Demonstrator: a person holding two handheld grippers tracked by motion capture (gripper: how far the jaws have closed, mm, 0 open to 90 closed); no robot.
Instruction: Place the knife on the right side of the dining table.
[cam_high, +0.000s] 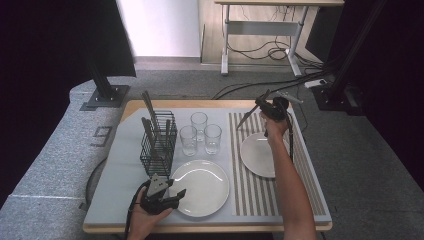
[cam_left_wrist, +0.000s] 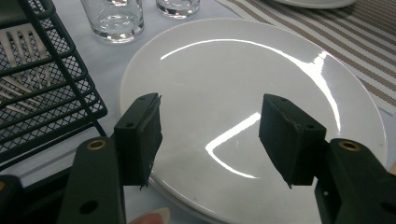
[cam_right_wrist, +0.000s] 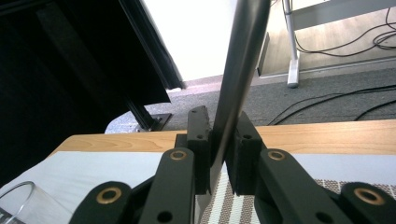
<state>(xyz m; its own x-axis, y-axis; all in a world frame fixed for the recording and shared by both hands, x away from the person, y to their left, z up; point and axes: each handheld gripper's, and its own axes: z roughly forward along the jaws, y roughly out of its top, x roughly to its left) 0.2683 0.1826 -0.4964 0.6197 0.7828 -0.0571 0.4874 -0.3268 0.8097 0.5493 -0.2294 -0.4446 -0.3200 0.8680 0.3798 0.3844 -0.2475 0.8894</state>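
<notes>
The left gripper (cam_left_wrist: 210, 140) hangs with jaws spread and empty over the near rim of a white plate (cam_left_wrist: 243, 93), the wire cutlery basket (cam_left_wrist: 42, 88) just beside it. Farther off, the right gripper (cam_right_wrist: 218, 154) pinches a metal utensil (cam_right_wrist: 243, 70) whose ends are cut off, so its kind is unclear. Beneath lie a striped placemat (cam_right_wrist: 219, 205) and a wooden table (cam_right_wrist: 327, 137), with grey carpet and cables behind.

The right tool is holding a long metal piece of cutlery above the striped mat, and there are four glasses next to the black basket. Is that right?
Not quite: there are three glasses, not four, as the high view shows. The rest holds: the right tool grips a long metal piece of cutlery above the striped mat, and the glasses stand beside the black basket.
</notes>
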